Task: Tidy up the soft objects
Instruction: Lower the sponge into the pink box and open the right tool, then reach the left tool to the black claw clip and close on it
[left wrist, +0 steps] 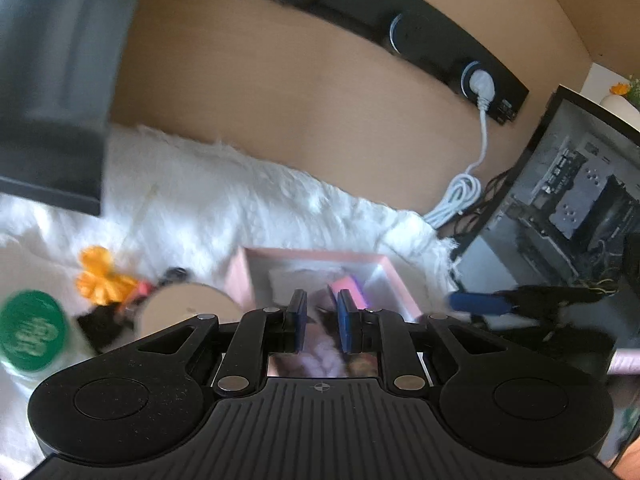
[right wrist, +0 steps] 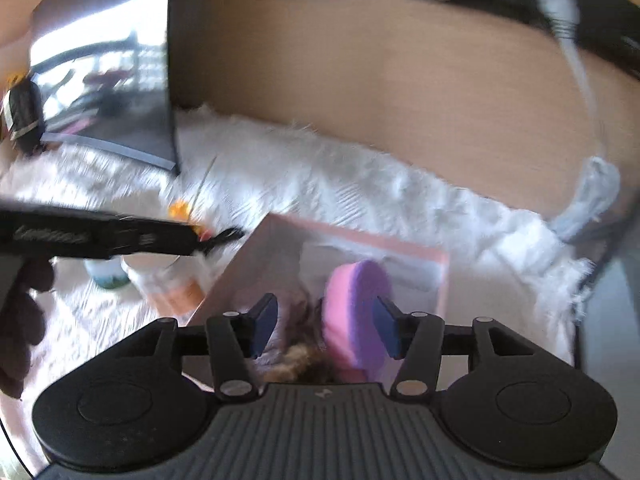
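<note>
Jaws of the right gripper (right wrist: 325, 330) are standing wide around a pink-and-purple sponge (right wrist: 356, 312) inside the pink box (right wrist: 384, 245), pads apparently clear of it. Left gripper (left wrist: 321, 320) jaws are hanging narrow above the box; whether they are pinching anything is unclear. Judged step: sponge being placed; next, lifting clear.

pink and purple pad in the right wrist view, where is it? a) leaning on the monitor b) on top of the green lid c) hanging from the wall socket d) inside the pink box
d: the pink and purple pad sits within the walls of the pink box, just ahead of the right gripper, whose open jaws do not press on it.
</note>
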The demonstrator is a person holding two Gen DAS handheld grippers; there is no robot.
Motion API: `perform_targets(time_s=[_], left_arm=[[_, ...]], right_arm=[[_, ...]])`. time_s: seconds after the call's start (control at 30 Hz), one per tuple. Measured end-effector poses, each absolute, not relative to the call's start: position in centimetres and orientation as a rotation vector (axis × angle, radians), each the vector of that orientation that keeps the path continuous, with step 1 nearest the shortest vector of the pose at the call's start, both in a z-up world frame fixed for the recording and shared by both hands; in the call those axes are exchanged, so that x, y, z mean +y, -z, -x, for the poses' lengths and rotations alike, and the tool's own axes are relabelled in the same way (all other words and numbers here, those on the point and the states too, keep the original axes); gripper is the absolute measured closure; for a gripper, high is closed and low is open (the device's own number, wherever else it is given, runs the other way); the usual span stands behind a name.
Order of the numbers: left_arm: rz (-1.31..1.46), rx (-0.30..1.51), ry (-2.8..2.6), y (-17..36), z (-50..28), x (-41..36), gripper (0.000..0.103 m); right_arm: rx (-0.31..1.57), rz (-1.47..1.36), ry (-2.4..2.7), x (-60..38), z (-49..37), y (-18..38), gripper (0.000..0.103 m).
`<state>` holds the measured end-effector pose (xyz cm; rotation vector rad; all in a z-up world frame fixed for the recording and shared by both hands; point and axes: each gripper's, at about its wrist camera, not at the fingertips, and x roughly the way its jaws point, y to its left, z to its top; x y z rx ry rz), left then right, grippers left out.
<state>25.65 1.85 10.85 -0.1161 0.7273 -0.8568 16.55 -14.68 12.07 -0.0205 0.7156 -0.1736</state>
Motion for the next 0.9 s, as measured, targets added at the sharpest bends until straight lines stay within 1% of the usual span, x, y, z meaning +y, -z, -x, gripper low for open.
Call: perform_targets(time_s=[0.13,0.23,0.37,0.5,0.63,0.83,0.9], left_arm=[[0.101,0.761,0.791,-11.6,-26.9,4.3,0.085],[0.106,0.740,0.727,-12.1,-28.6,7.3,0.085],[0.160,0.755,0.595,-12.4,-32.6,12.0,0.085],[0.140,0.866,0.576,-11.2,-37.1,13.8,0.085],[0.060,0.956,0.652,-9.9,-38.9,12.8,0.085],[-0.200,1.030,0.757,-8.8,-40.1,6.9,0.085],[-0.285,1.106,0.759,-7.7,-40.9,4.8,0.085]], right_arm=[[0.691,-0.134,0.239,-17.0,-15.7,-13.8,0.050],[0.677,-0.215,0.267,-18.1,-15.6,-14.9,0.050],[0.677,-0.203,0.264,-16.8,-16.4,-15.1,0.050],[0.706,-0.195,0.218,-14.3,-18.4,-13.9,0.050],[0.742,-0.170,0.173,-11.8,-21.0,-13.7,0.050],[0.772,-0.130,0.155,-9.6,-24.1,-13.6,0.050],[0.778,-0.111,0.150,-9.3,-24.6,-13.4,0.050]])
